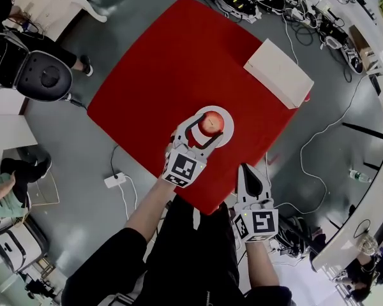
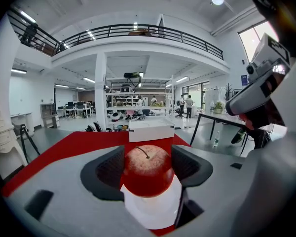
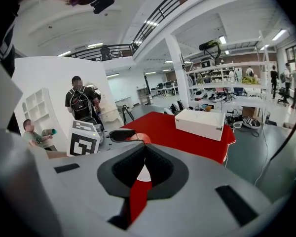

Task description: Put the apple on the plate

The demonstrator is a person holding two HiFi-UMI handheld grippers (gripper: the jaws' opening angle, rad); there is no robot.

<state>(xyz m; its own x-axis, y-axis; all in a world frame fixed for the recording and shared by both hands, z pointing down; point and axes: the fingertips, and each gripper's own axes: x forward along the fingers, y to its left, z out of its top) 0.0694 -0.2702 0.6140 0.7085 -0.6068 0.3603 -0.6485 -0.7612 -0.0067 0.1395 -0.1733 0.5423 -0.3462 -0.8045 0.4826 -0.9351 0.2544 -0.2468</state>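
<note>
A red apple (image 1: 211, 123) (image 2: 148, 169) sits between the dark pads of my left gripper (image 1: 206, 129) (image 2: 148, 166), which is shut on it. The apple is right over the middle of a small white plate (image 1: 228, 135) (image 2: 150, 209) on the red table (image 1: 179, 62); whether it touches the plate I cannot tell. My right gripper (image 1: 251, 173) (image 3: 144, 152) hangs just off the table's near edge, to the right of the plate, with its jaws shut and nothing in them. In the right gripper view the apple (image 3: 138, 138) shows partly behind a left finger.
A white box (image 1: 277, 72) (image 2: 151, 131) (image 3: 200, 124) lies at the table's far right corner. Cables and a power strip (image 1: 115, 180) lie on the grey floor around the table. A person sits at the left beside a black chair (image 1: 45, 75).
</note>
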